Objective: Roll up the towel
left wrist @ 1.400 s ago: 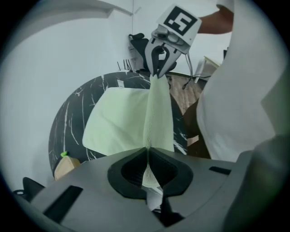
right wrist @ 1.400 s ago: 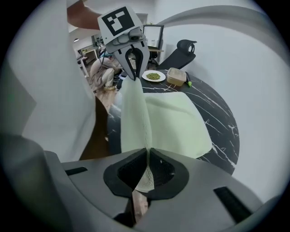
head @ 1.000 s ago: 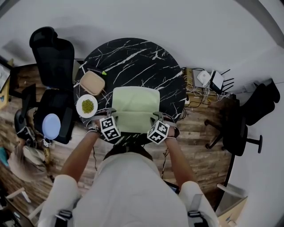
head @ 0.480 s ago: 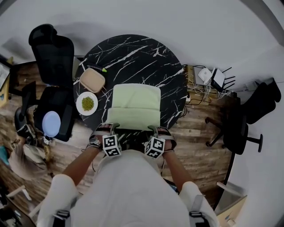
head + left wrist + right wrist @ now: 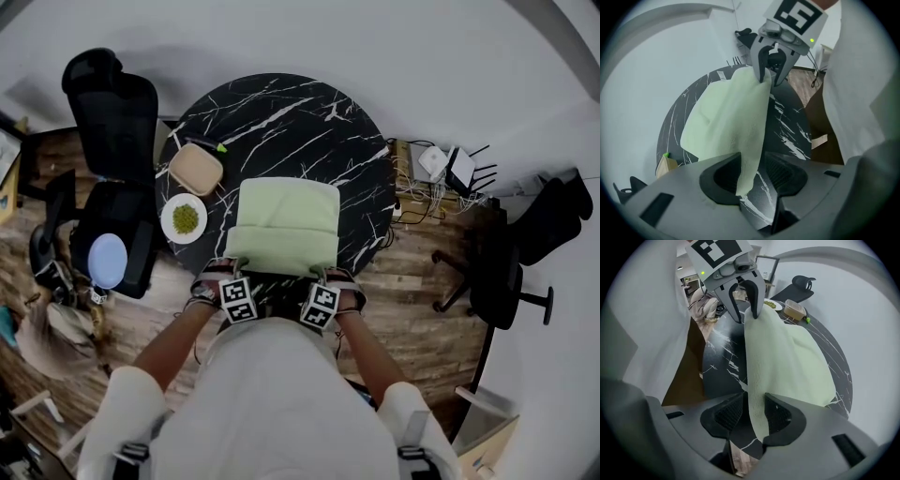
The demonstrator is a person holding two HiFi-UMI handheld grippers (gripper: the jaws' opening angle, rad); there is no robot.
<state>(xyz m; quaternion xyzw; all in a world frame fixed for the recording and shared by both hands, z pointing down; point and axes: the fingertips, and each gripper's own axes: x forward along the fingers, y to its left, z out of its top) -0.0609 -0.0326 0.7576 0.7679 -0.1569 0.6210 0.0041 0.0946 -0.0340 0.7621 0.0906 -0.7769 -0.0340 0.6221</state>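
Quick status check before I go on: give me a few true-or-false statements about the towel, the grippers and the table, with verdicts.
1. The towel lies on a round black marble table. True.
2. The towel is rolled into a tight cylinder. False: it is mostly spread flat.
3. Towel cloth sits between the jaws of both the left gripper and the right gripper. True; the left jaws are closing, the right jaws are opening.
4. The plate of green food is right of the towel in the head view. False: it is left of the towel, near the tan box.
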